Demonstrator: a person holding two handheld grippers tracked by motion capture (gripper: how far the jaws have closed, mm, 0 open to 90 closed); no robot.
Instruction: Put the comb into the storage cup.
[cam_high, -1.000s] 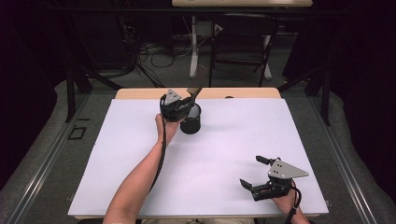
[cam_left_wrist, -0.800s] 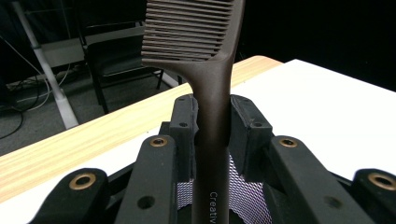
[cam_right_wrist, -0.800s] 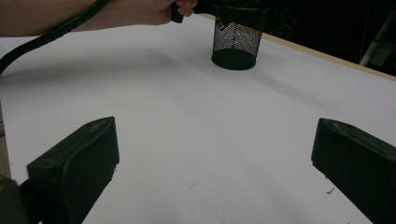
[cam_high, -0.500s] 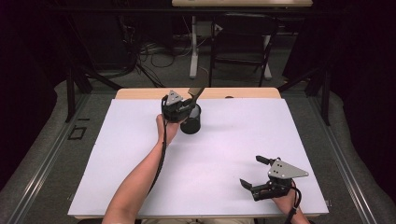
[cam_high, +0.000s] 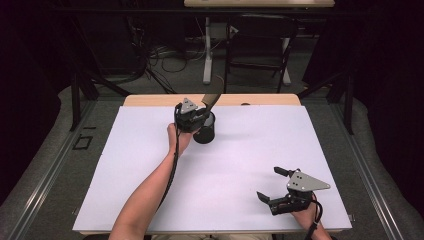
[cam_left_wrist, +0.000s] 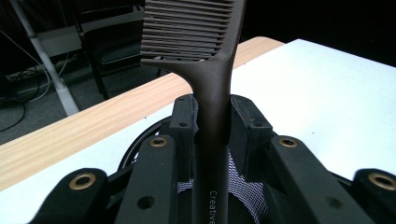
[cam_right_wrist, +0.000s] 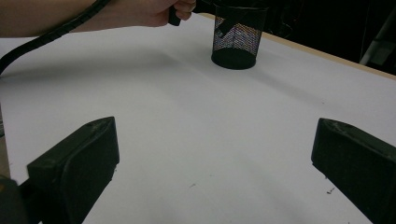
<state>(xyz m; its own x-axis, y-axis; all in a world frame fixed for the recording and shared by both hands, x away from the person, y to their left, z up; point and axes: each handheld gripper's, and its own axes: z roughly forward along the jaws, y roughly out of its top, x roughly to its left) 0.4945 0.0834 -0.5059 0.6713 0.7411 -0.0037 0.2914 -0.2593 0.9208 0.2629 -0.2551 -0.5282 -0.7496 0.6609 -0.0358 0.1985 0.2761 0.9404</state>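
A dark room with a cable-strewn floor and a desk frame lay beyond the table (cam_high: 150, 165), whose white sheet left only a strip of pale wood showing along the far edge. Against the two earlier high views, almost nothing had shifted: both hands sat where they had been, and the comb leaned from the cup at the same angle, so the work appeared paused at the very point of placing the comb, neither released nor lifted away. The left gripper (cam_high: 196, 119) hovered at the mouth of the black mesh cup (cam_high: 205, 134) near the far edge, its jaws drawn in close and clamped on the handle of a dark brown comb (cam_left_wrist: 205, 70). In the left gripper view the pads pressed on either side of that handle, with the mesh of the cup visible just below them. The comb stood nearly upright, slightly tilted, its fine, even teeth at the top and a smooth, matte handle narrowing downward, with pale lettering low on it; its lower end went down into the cup. The right gripper (cam_high: 276, 186) rested near the table's near right corner, well apart from the cup, its jaws spread wide with only bare white sheet between them. Letting go seemed the likely step left.
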